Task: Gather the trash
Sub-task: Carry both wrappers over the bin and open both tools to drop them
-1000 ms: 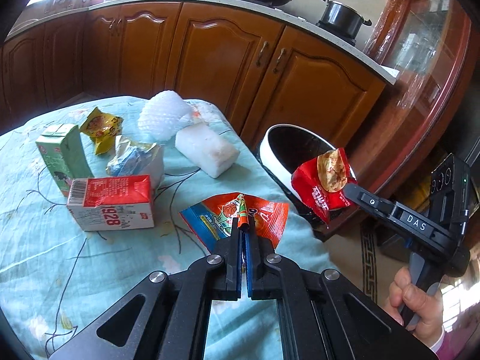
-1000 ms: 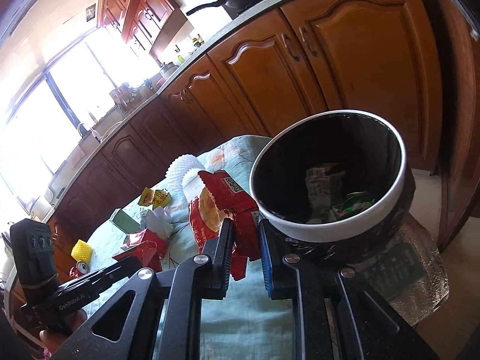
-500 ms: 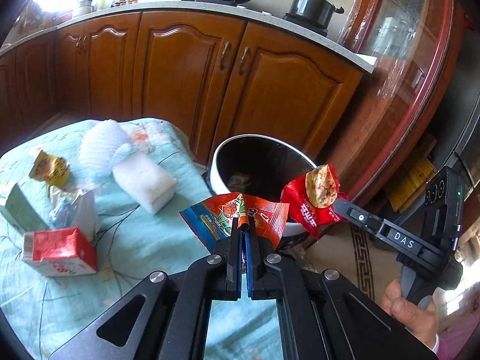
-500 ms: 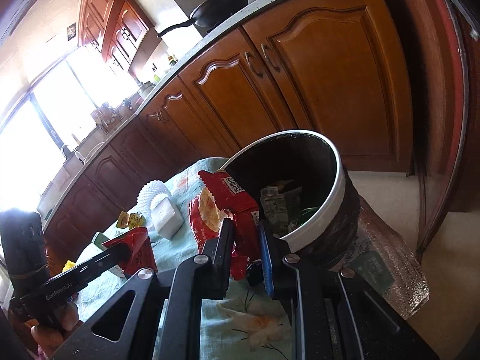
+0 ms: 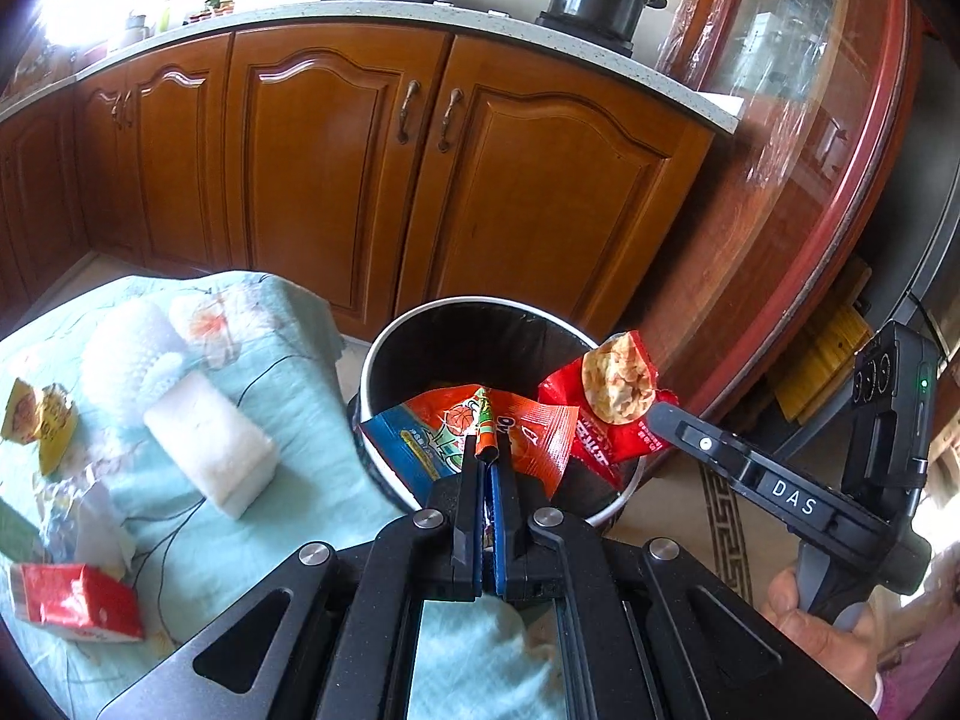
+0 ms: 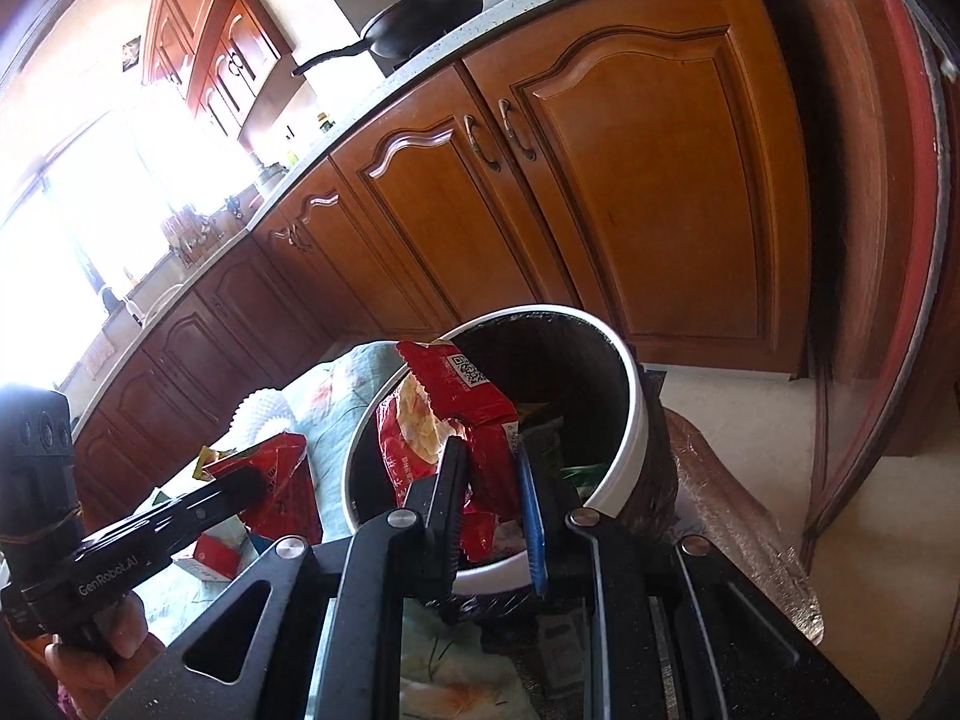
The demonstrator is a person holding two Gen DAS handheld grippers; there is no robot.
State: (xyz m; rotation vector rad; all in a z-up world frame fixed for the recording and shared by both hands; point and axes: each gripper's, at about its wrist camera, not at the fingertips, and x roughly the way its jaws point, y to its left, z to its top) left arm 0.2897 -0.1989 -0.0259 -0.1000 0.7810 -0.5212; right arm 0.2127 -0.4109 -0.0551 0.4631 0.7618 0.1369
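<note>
My left gripper [image 5: 486,461] is shut on an orange and blue snack wrapper [image 5: 474,433], held over the near rim of the white-rimmed trash bin [image 5: 414,324] with its black liner. My right gripper [image 6: 491,468] is shut on a red chip bag [image 6: 447,414], which hangs over the bin's [image 6: 630,414] opening. In the left wrist view the red chip bag [image 5: 606,402] and the right gripper [image 5: 657,414] show at the bin's right side. In the right wrist view the left gripper [image 6: 255,477] with its orange wrapper [image 6: 273,492] sits to the left of the bin. Some trash lies in the bin's bottom.
On the teal tablecloth [image 5: 288,396] lie a white foam block [image 5: 207,447], a white foam net [image 5: 129,348], a yellow wrapper [image 5: 36,420], a crumpled silver wrapper [image 5: 84,516] and a red and white carton [image 5: 75,600]. Wooden cabinets [image 5: 360,180] stand behind the bin. A person's hand [image 5: 822,630] grips the right handle.
Both grippers have travelled from the table towards the bin with their wrappers. The orange wrapper now hangs over the bin's rim and the red bag over its opening.
</note>
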